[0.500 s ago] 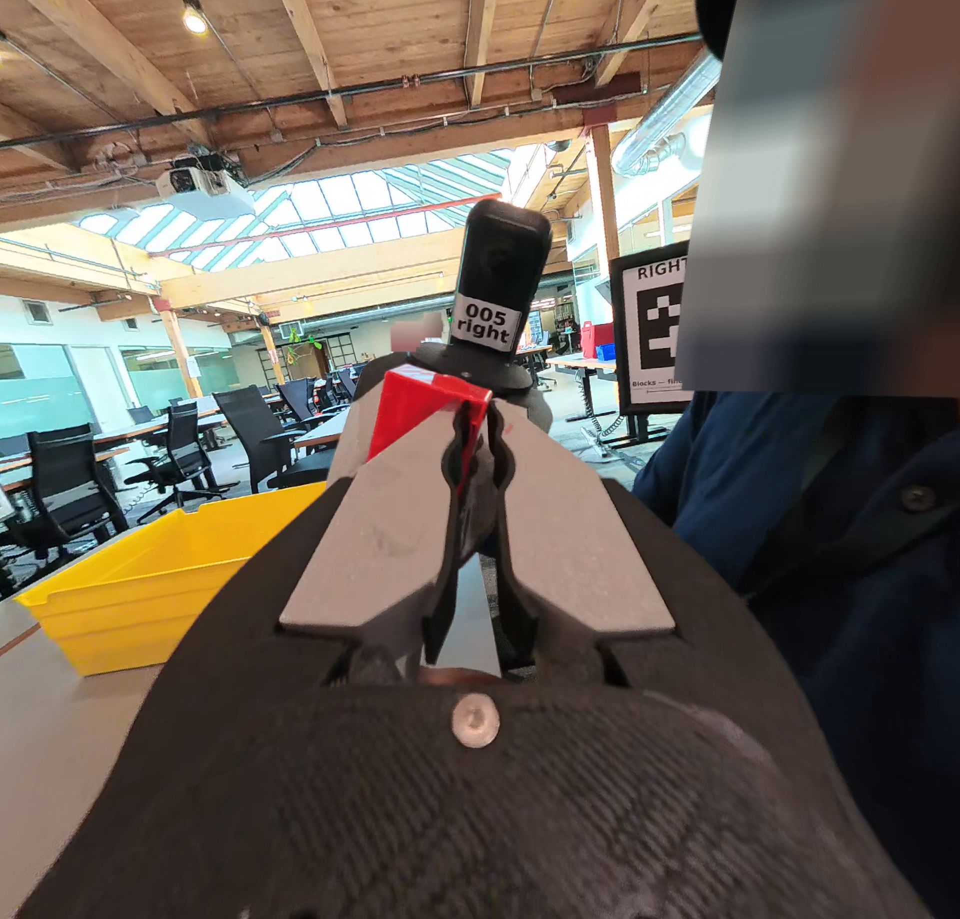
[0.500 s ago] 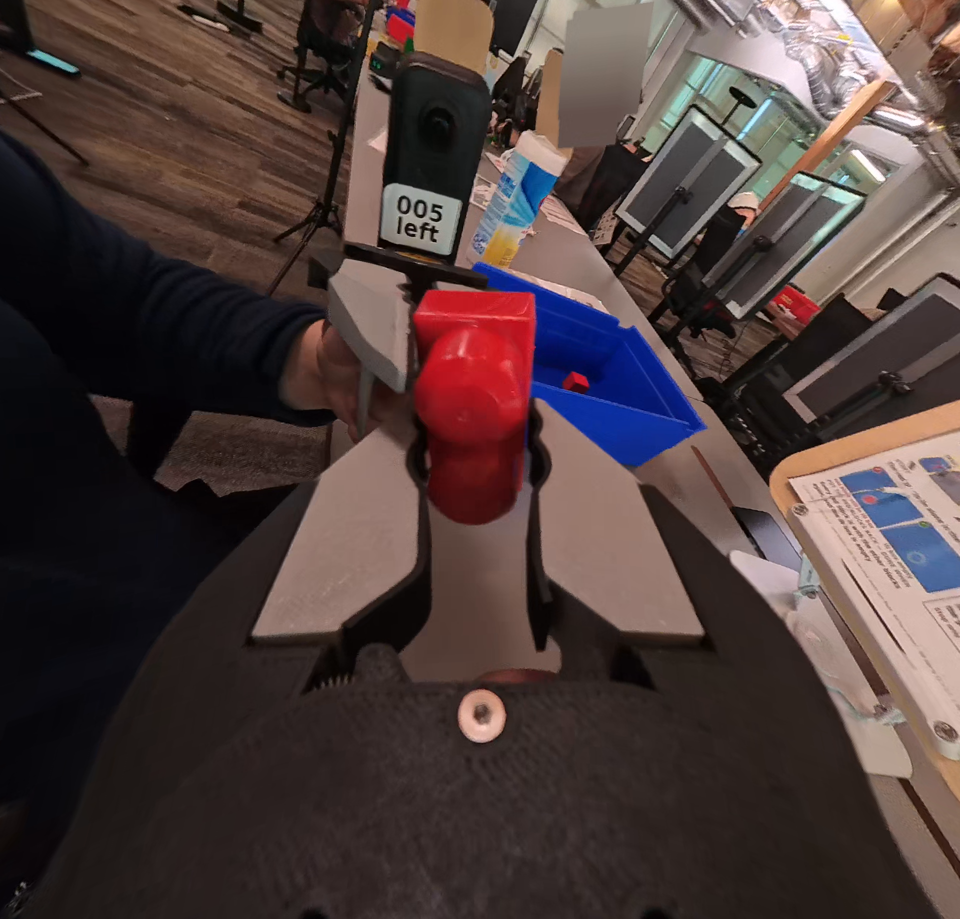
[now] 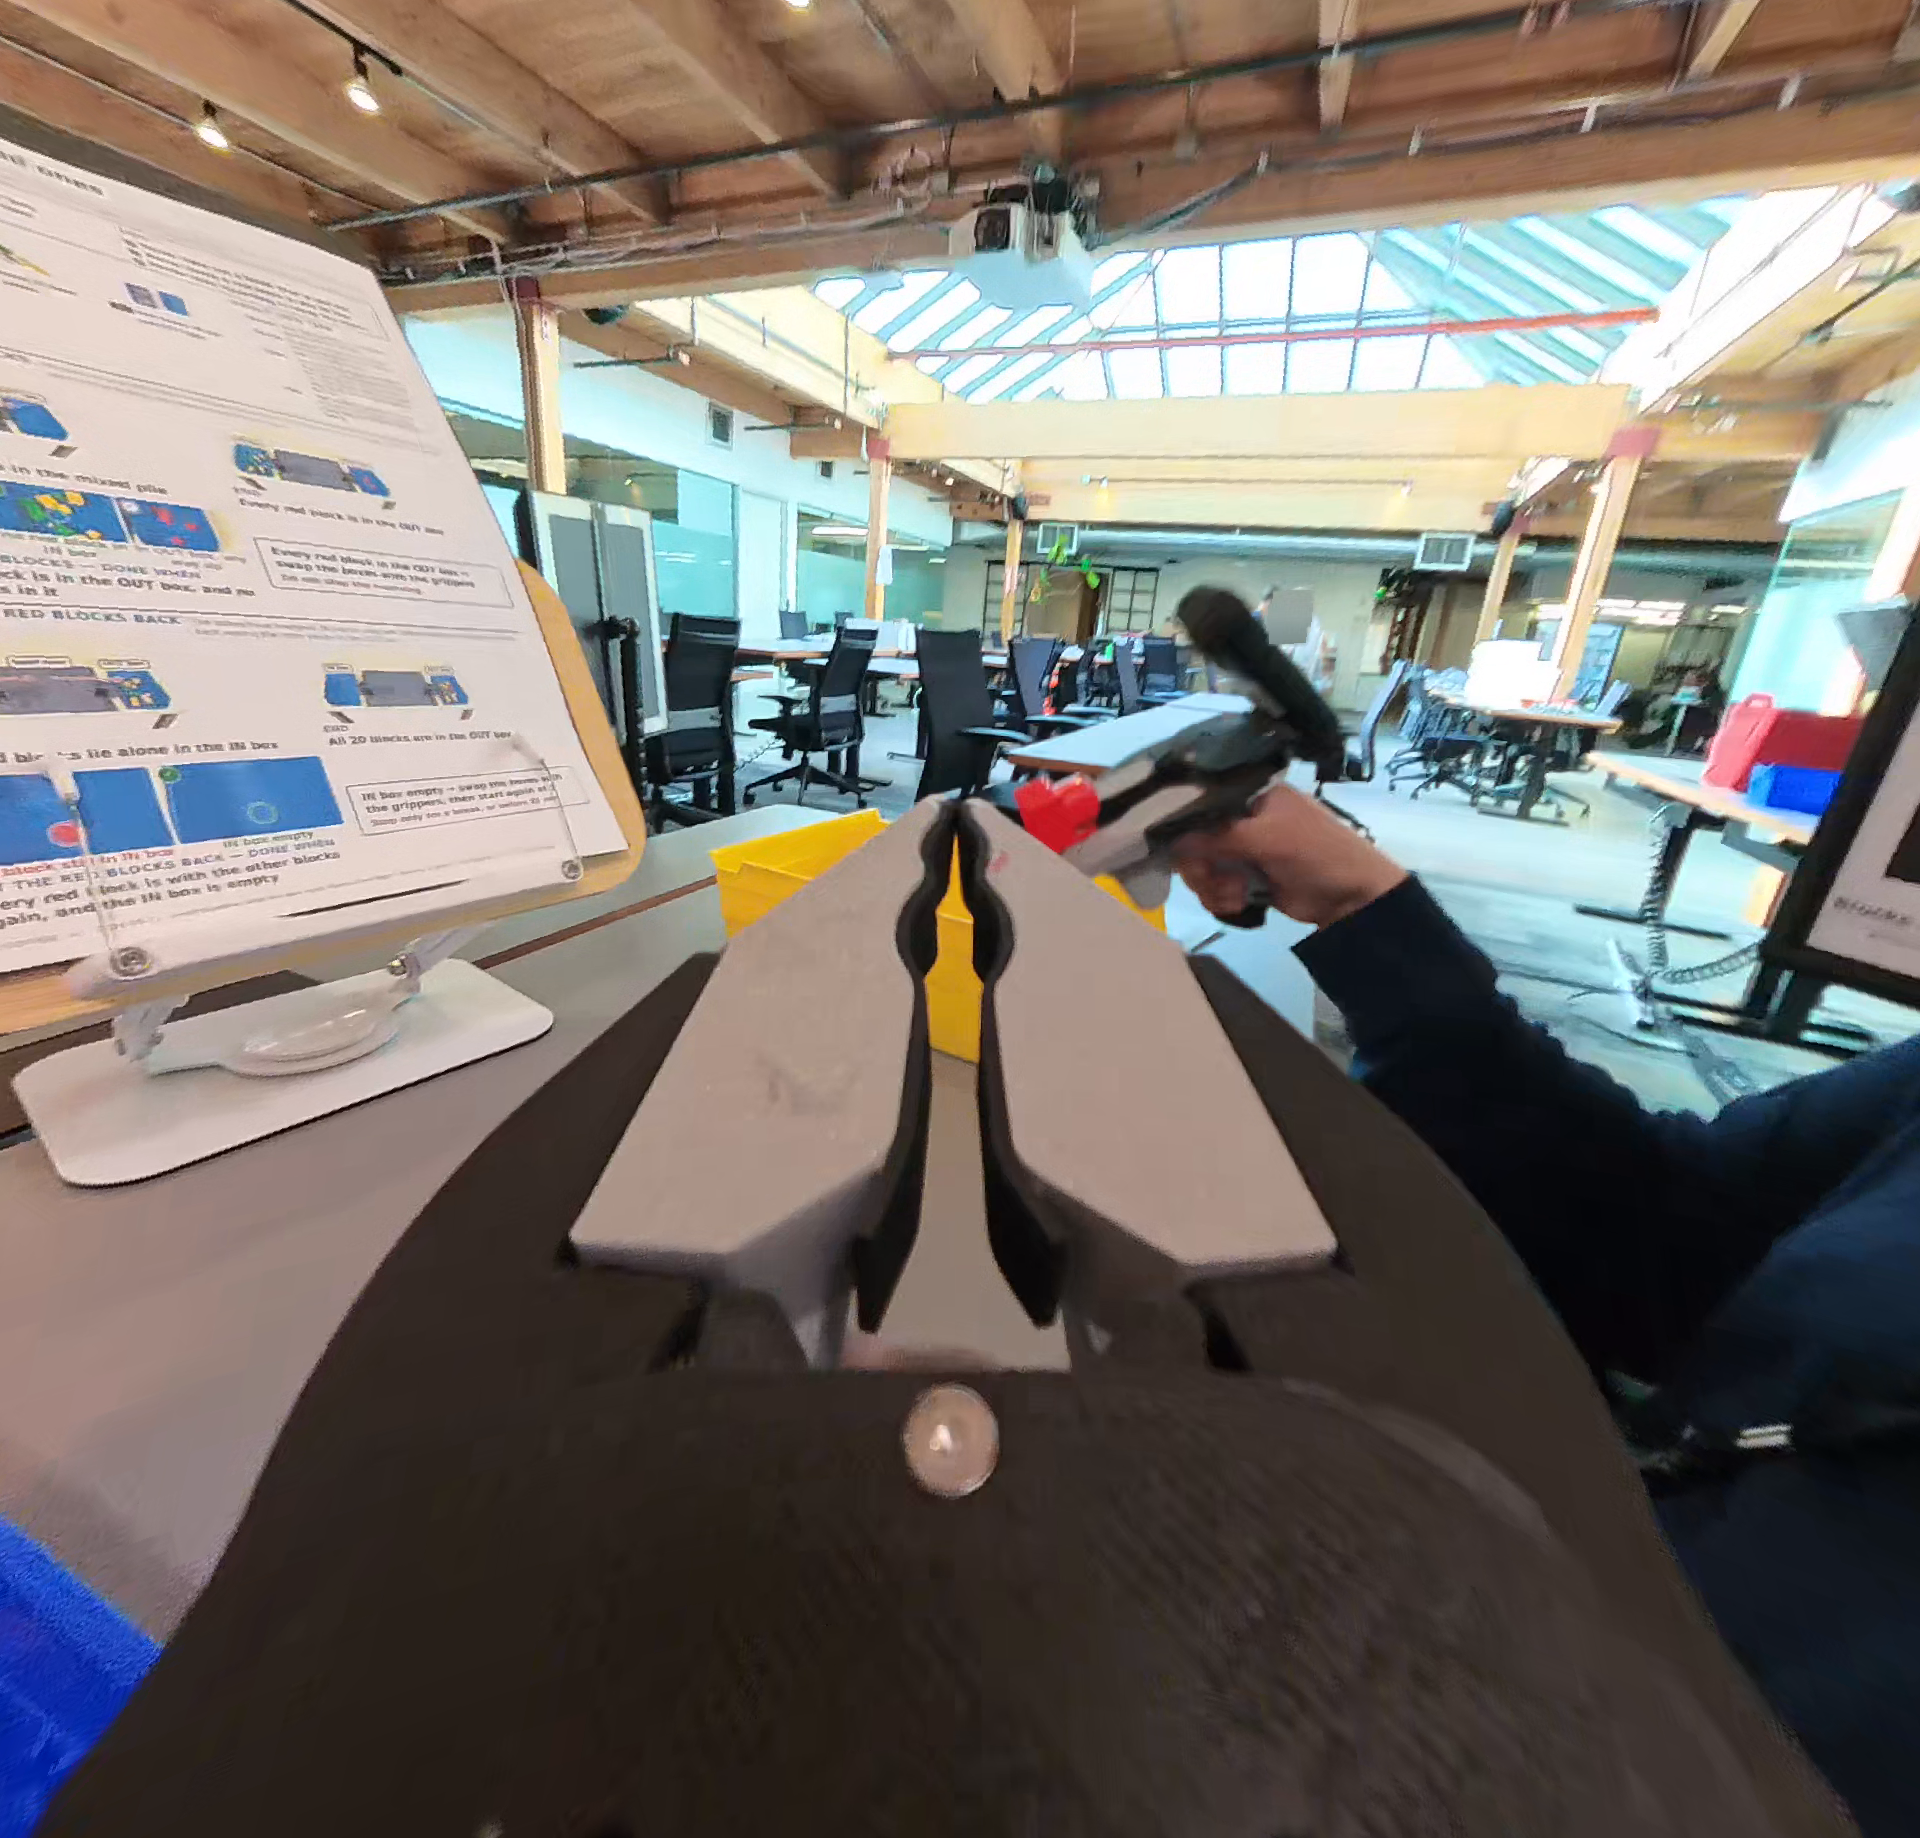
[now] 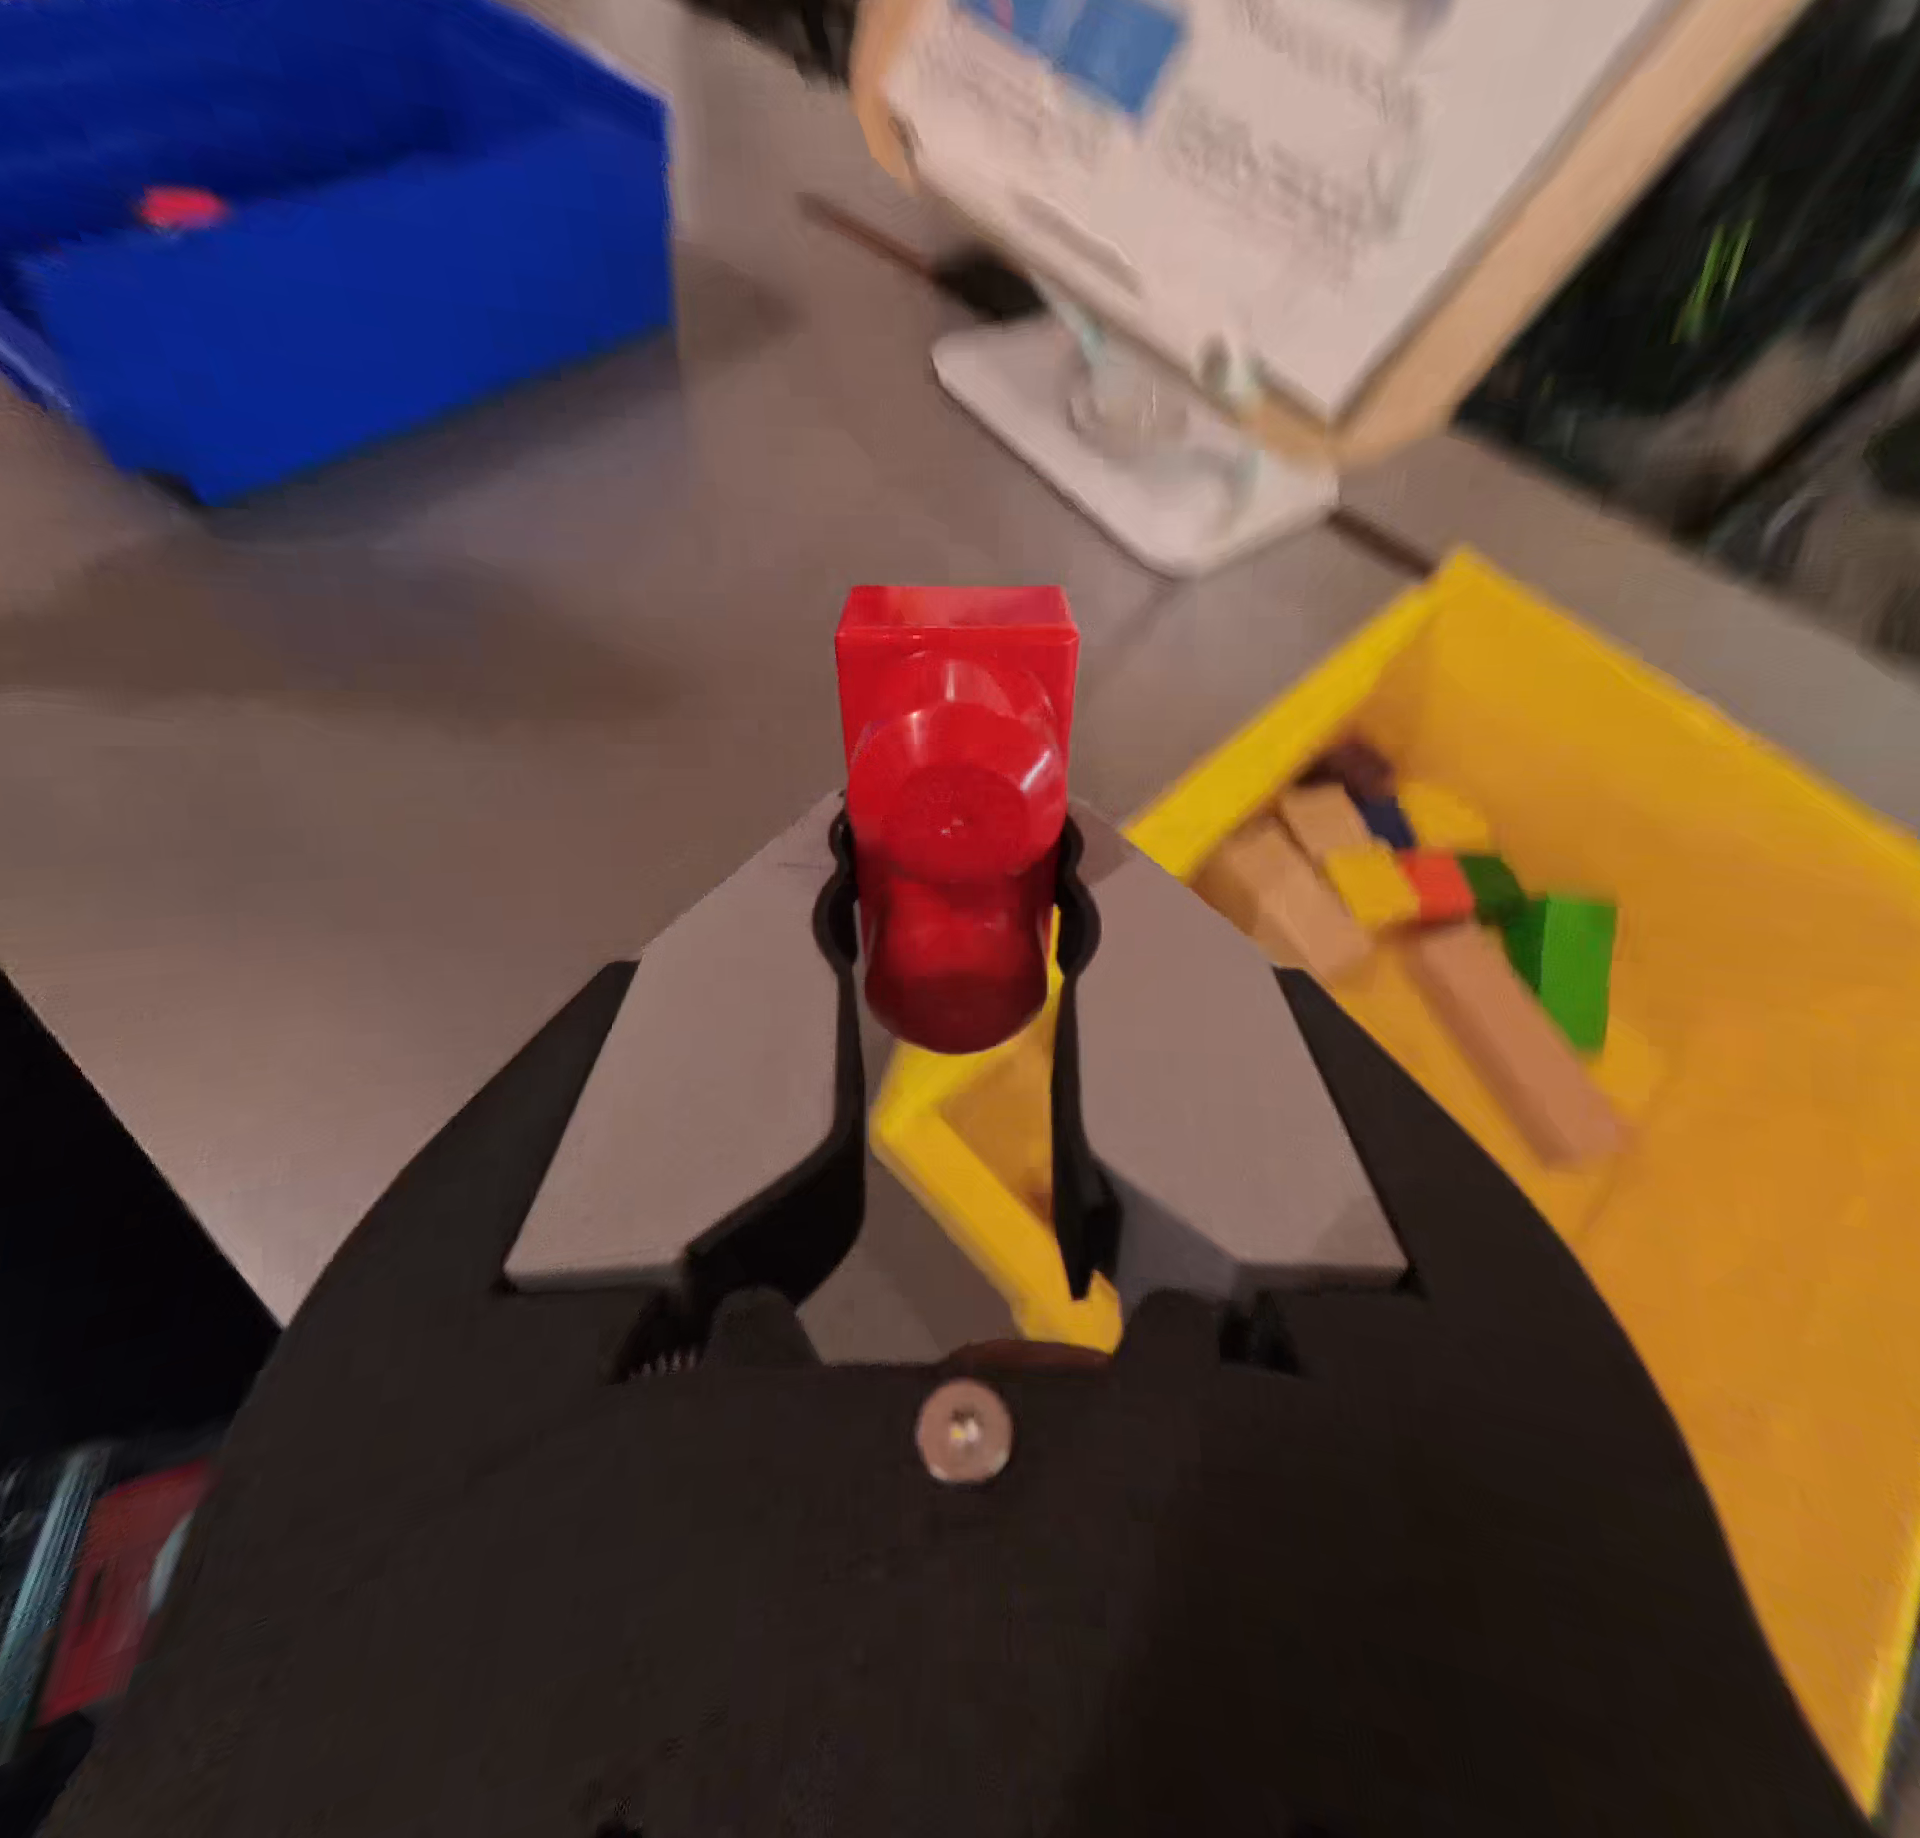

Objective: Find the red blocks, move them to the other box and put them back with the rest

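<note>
My right gripper (image 4: 956, 838) is shut on a red block (image 4: 956, 708) with a square head and a round body. It holds the block above the grey table, just left of the yellow box (image 4: 1288, 697), which contains several wooden and coloured blocks (image 4: 1455, 915). The blue box (image 4: 364, 354) stands at the far left with one red block (image 4: 182, 209) inside. My left gripper (image 3: 956, 814) is shut and empty. In the left wrist view, the right gripper (image 3: 1091, 801) holds the red block (image 3: 1055, 814) in the air just beyond the yellow box (image 3: 790, 863).
An instruction board on a white stand (image 3: 281, 1040) stands at the back of the table between the boxes; it also shows in the right wrist view (image 4: 1143, 438). A corner of the blue box (image 3: 52, 1684) is at the lower left. A person's dark-sleeved arm (image 3: 1507, 1092) reaches in from the right.
Both grippers were on the red block, facing each other. The left gripper has let go, shut empty and swung away. The right gripper has turned down toward the table with the block.
</note>
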A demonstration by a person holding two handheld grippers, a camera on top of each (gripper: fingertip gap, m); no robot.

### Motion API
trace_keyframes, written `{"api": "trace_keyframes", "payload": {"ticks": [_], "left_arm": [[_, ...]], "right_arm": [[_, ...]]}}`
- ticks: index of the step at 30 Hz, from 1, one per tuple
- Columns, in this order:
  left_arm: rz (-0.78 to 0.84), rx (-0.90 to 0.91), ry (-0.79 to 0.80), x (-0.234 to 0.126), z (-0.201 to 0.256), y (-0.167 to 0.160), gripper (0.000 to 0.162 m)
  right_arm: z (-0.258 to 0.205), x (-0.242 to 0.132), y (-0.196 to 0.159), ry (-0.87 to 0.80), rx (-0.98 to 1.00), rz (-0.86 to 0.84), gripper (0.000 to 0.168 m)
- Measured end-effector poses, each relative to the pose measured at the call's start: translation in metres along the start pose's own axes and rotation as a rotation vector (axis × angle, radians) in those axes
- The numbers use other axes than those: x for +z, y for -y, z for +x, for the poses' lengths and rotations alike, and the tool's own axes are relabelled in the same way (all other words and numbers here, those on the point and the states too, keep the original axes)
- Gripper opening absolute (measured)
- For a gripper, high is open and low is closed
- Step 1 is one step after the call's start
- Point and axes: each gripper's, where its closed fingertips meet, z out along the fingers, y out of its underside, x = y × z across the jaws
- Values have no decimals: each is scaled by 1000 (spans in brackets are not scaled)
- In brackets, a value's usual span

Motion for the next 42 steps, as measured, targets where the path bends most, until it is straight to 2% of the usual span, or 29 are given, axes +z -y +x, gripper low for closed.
{"api": "trace_keyframes", "payload": {"ticks": [3,4,6,7,8,10,13,15,20,24,30,32,34,37,42], "left_arm": [[-14,26,11,0,-2,-1,0],[-34,46,16,1,-1,-4,0],[-65,83,25,4,1,-9,0],[-75,96,27,5,2,-11,0],[-92,106,18,5,6,-13,0],[-114,130,3,5,11,-15,0],[-117,140,-6,5,14,-14,0],[-139,156,8,2,10,-15,0],[-207,145,166,-20,-30,-11,7],[-323,145,366,-64,-95,-13,13],[-707,97,612,-141,-206,-36,24],[-849,88,662,-155,-237,-54,25],[-1022,54,728,-169,-266,-81,35],[-1132,-41,767,-170,-294,-114,37],[-1312,-106,835,-177,-321,-152,39]], "right_arm": [[26,6,-33,-33,93,-109,33],[46,7,-32,-129,127,-84,33],[110,-2,-29,-469,191,2,37],[129,-8,-30,-576,185,22,49],[134,-8,-35,-601,169,6,55],[128,-4,-42,-527,178,-21,47],[120,-6,-40,-405,272,33,58],[121,-14,-36,-373,323,84,57],[113,-24,-24,-312,355,150,54],[104,-14,-24,-285,319,116,53],[91,7,-26,-254,261,44,52],[87,11,-23,-253,248,43,52],[82,14,-19,-243,241,46,51],[74,16,-15,-242,213,36,52],[71,11,-8,-247,191,58,51]]}}
